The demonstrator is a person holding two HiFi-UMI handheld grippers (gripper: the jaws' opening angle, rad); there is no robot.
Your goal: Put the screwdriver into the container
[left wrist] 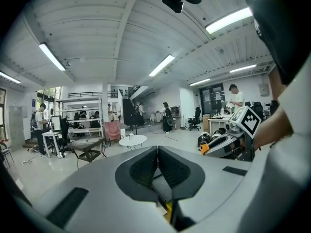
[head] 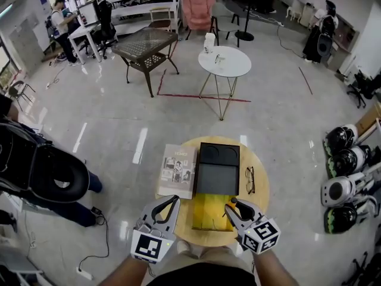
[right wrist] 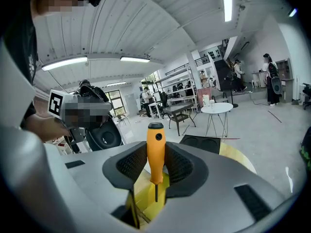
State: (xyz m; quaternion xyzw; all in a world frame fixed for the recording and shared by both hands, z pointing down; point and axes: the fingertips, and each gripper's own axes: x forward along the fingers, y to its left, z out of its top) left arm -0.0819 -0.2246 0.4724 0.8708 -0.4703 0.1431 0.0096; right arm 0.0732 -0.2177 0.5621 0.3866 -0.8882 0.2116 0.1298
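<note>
An orange-handled screwdriver [right wrist: 155,152] stands upright, handle up and thin shaft down, with my right gripper [right wrist: 155,165] shut on its handle. It hangs over the near right part of the yellow container [right wrist: 145,197], which lies open on the round wooden table [head: 259,190]. In the head view the right gripper [head: 231,205] is at the yellow container's [head: 209,212] right edge. A black tray-like part [head: 218,168] adjoins the container on the far side. My left gripper [head: 174,200] is at the container's left side, shut and empty, its jaws [left wrist: 158,152] touching.
A book [head: 178,170] lies on the table left of the black part, and a pair of glasses [head: 249,179] to its right. A white round table [head: 224,61] and a dark table [head: 144,44] stand farther off. Helmets [head: 345,159] sit on the floor at the right.
</note>
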